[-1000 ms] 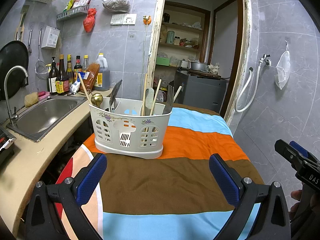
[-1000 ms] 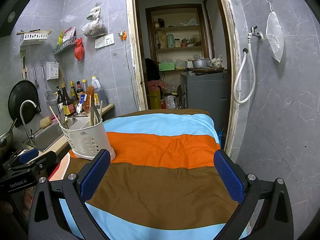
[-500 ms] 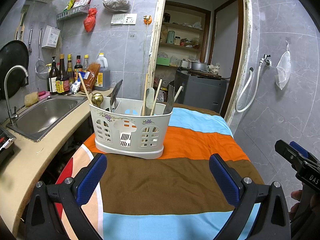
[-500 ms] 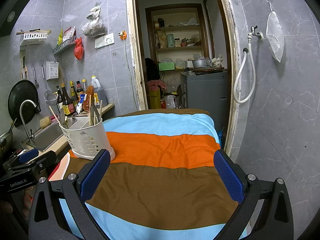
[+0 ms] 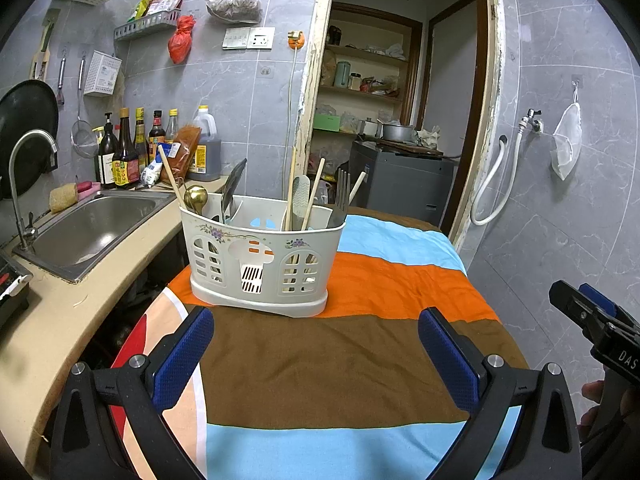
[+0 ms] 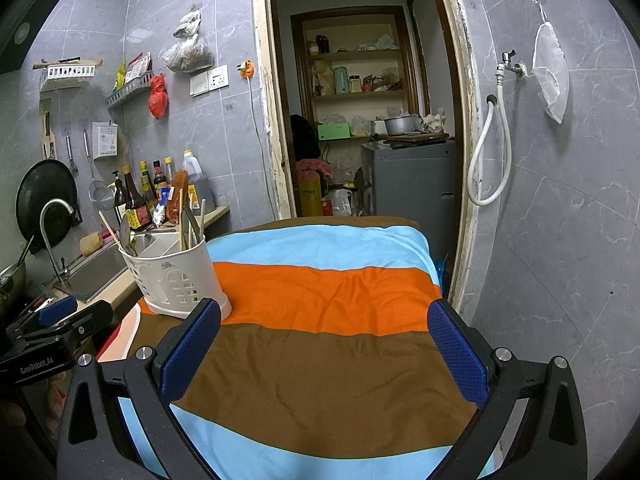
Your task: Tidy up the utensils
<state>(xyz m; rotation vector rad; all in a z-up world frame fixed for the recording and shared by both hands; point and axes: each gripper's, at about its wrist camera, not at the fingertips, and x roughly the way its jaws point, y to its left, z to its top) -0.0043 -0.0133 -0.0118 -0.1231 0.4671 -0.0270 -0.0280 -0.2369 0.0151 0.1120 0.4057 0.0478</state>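
black gripper frames, silver screws, blue textured fingers [image 5: 448,354]; white "genrobot.ai" marking.

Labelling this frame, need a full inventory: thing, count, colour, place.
utensil caddy: 1, cream, on the striped cloth, left side
utensils in the caddy: several, incl. gold spoon, fork, wooden chopsticks
striped cloth: 1, blue, orange, brown, covering the table
sink: 1, steel, counter at left
bottles: several, dark, behind the sink
left gripper: open, empty, black with blue pads
right gripper: open, empty
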